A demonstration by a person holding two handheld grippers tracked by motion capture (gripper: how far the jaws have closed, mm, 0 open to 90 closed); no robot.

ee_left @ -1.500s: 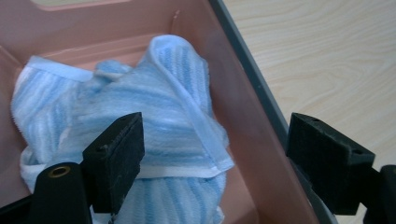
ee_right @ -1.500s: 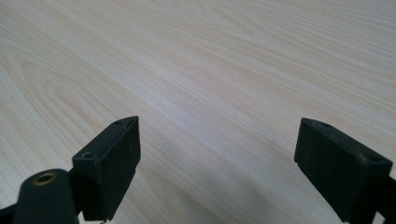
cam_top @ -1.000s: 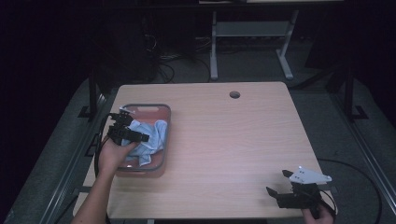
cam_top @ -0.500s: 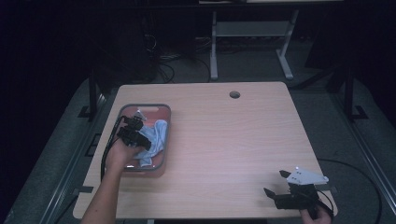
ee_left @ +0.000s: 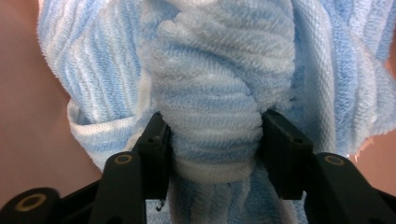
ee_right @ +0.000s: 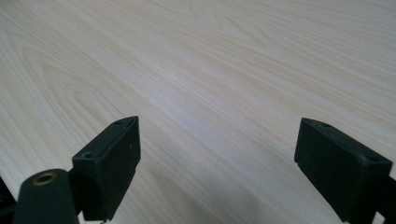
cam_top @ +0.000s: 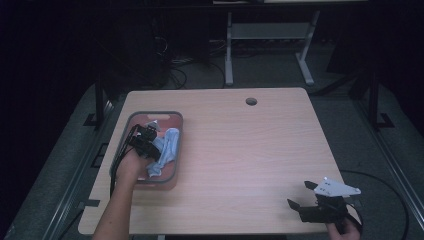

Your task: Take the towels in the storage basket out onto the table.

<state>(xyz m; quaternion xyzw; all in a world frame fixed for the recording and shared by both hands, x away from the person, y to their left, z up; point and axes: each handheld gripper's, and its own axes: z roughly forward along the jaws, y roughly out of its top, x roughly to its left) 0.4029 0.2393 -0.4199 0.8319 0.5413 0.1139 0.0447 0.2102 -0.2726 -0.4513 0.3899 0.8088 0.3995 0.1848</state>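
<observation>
A light blue striped towel (cam_top: 167, 146) lies bunched in a red tray with a grey rim (cam_top: 176, 131) at the table's left side. My left gripper (cam_top: 148, 137) reaches down into the tray. In the left gripper view its jaws are shut on a thick fold of the towel (ee_left: 212, 126), squeezed between both pads (ee_left: 156, 140). My right gripper (cam_top: 302, 196) rests near the front right corner of the table, open, with bare wood (ee_right: 215, 93) between its jaws.
The wooden table (cam_top: 250, 150) has a round cable hole (cam_top: 251, 101) at its back edge. A desk frame (cam_top: 270, 35) and cables stand on the dark floor behind. The tray sits close to the table's left edge.
My left gripper has moved farther into the tray and come down on the towel, closing on a fold. The right gripper has stayed in place.
</observation>
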